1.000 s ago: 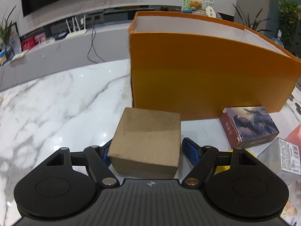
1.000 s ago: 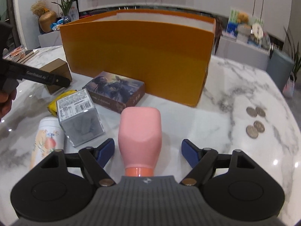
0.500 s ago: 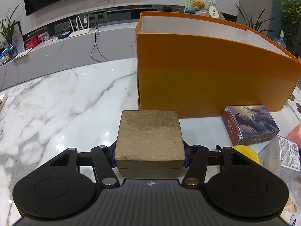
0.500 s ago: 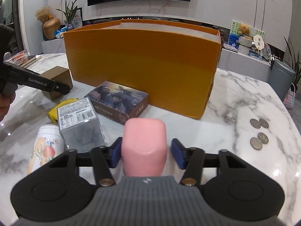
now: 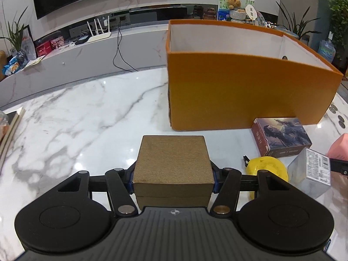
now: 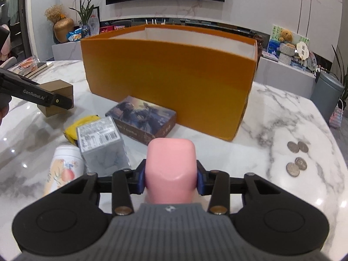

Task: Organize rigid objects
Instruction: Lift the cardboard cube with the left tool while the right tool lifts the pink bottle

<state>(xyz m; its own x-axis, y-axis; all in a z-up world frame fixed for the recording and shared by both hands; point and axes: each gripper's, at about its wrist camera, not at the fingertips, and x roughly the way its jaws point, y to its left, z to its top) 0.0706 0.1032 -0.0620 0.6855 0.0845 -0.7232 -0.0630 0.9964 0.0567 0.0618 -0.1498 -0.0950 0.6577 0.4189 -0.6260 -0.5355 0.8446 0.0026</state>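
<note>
White marble table, grey-veined and glossy. Resting on it: big orange box, open-topped; picture-printed box just before its wall; yellow object, grey barcoded cube, peach-printed can lying down; four coins well right; books far left.

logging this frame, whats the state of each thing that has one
left gripper: shut on brown box
brown box: gripped at both sides
right gripper: shut on pink bottle
pink bottle: gripped at both sides
orange box: open-topped, on the table
picture box: lying flat
grey carton: standing, label on top
</note>
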